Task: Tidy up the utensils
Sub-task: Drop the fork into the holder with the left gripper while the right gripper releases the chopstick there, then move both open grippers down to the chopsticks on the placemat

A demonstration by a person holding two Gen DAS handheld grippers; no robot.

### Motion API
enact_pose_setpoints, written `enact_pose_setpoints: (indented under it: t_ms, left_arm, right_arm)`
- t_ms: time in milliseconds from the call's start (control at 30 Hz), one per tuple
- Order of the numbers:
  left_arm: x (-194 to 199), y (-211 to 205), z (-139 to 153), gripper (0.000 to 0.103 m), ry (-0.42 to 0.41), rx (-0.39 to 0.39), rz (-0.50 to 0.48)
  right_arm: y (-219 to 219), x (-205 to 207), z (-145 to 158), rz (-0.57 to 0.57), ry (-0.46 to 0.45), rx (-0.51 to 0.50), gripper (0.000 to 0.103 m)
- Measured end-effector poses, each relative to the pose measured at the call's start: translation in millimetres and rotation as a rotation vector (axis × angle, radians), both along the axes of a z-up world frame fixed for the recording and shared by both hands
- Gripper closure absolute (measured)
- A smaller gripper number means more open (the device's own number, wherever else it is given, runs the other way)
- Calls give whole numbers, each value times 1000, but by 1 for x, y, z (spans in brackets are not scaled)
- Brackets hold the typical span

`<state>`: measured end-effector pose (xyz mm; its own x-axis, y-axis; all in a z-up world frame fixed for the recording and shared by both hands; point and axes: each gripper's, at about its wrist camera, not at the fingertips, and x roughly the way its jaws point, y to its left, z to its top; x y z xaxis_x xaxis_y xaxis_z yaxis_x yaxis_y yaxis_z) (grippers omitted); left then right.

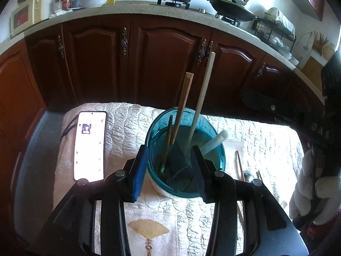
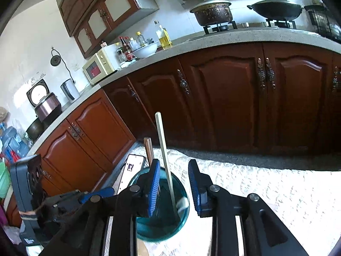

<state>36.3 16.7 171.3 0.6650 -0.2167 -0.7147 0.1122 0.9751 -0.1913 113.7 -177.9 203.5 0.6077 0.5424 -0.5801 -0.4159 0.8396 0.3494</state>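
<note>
A teal translucent cup (image 1: 185,149) stands on the white quilted cloth (image 1: 127,132). It holds a brown chopstick (image 1: 183,104), a pale chopstick (image 1: 202,98), a dark utensil and a white handle (image 1: 215,143). My left gripper (image 1: 170,168) is closed around the cup's near wall, pads on either side. My right gripper (image 2: 173,183) is open and empty, above the same cup (image 2: 162,213), with the pale chopstick (image 2: 165,162) between its fingers. More chopsticks (image 1: 239,165) and a spoon (image 1: 248,176) lie on the cloth right of the cup.
A lit phone (image 1: 90,146) lies on the cloth left of the cup. Dark wooden cabinets (image 1: 149,64) and a countertop with pots stand behind. A white-sleeved arm (image 1: 309,192) is at the right edge. The left gripper body (image 2: 64,202) shows low left in the right wrist view.
</note>
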Motion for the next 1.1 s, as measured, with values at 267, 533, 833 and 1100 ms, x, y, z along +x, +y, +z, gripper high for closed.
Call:
enact_pose_setpoints:
  t_ms: [267,533,833,1100]
  left_arm:
    - [-25,-14,5,62,-20,24,21]
    - [-49,-35,6,62,-34,40,12]
    - [-72,-57,12,62,-71,66,1]
    - [-86,-75,20,60,-100,72,-14]
  right_arm:
    - [-21,-41,3,-43,-16,-58,73]
    - [-50,-81,7,-96,-15,-80,67]
    - [-79,-120,11,-167,-34,-115,64]
    - [-102,-145,11,-222,-39,-146,61]
